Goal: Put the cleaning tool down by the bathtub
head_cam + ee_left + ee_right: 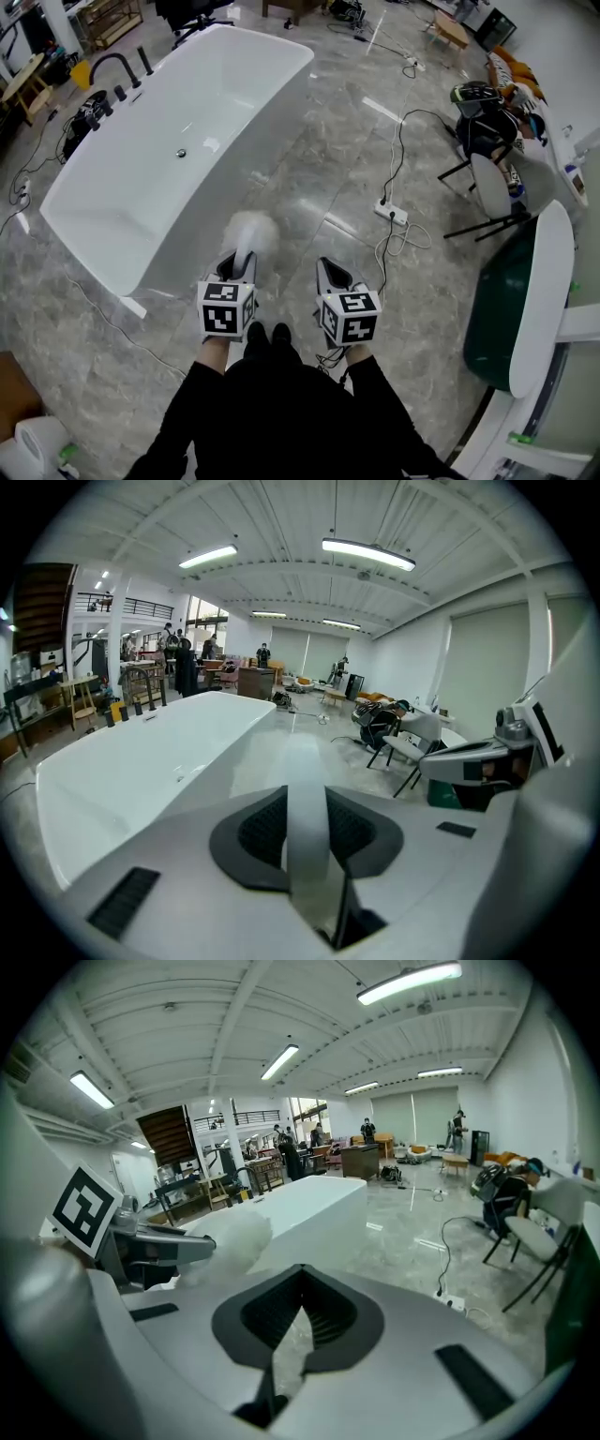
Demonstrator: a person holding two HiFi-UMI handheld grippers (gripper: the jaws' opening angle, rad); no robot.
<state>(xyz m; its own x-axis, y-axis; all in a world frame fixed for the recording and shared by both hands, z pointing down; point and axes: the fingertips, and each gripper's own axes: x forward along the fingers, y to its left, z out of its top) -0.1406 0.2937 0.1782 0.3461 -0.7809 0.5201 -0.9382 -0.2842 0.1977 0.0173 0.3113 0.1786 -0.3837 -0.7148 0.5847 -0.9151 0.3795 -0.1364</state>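
Your left gripper (239,266) is pinching the handle (307,817) of the cleaning tool (249,236), w/ its fluffy head (230,1241) aimed at the far side, just off the near right edge of the bathtub (169,187); prob. held out front so it's lined up for the put-down. Right gripper (330,274) is pressed together w/ nothing in it, parked just right of the left one, likely to stay out of the way; the tool isn't down yet
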